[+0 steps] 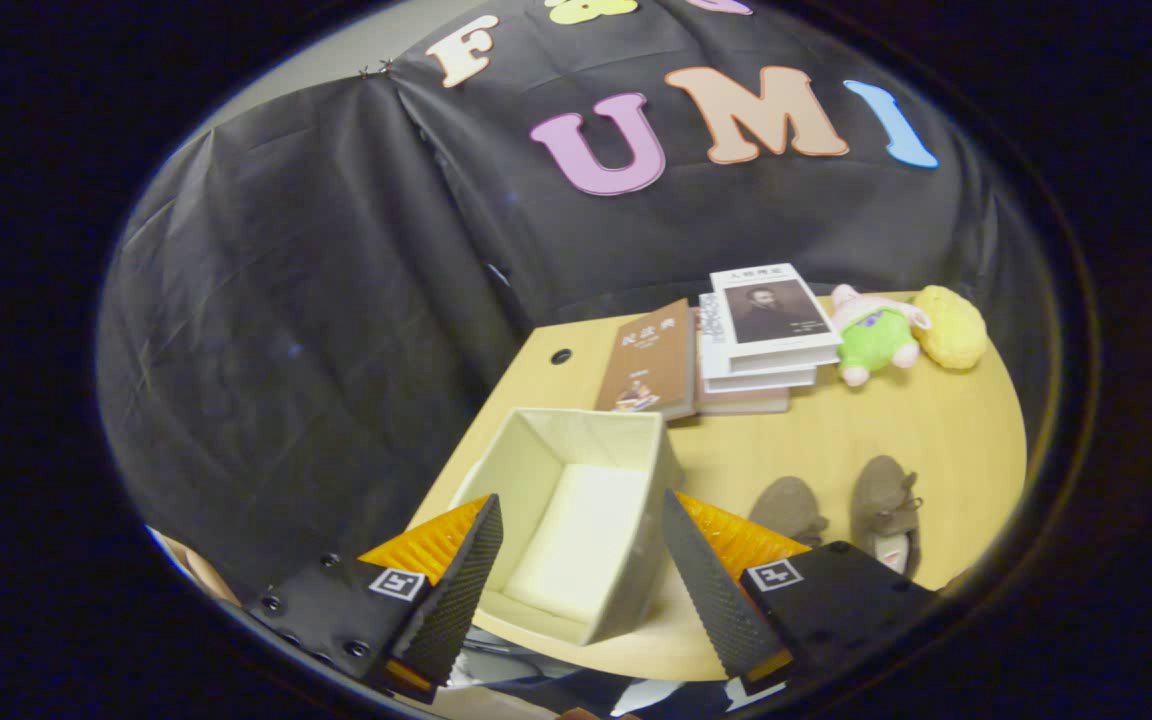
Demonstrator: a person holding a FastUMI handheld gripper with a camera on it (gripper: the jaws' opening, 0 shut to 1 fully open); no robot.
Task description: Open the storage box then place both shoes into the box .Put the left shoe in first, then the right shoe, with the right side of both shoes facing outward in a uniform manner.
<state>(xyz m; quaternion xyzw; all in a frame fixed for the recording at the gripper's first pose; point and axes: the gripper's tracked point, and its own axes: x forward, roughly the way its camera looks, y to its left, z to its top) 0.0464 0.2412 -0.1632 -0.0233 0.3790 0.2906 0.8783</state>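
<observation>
Gripper (576, 570) fingers wide, empty, above open storage box (576, 500). Shoes (836, 510) beside; left/right unclear, so wrong-order risk.

The lighting was dim and even, probably from overhead, with the black cloth wall swallowing most of it. The table (936, 430) was the brightest area, mid-right of the frame, without harsh glare. Soft shadows sat inside the storage box (576, 520). Fisheye distortion bent the table's edge strongly toward the right. The hand-held gripper (581, 575), spread wide at lower centre, looked slightly soft.
</observation>
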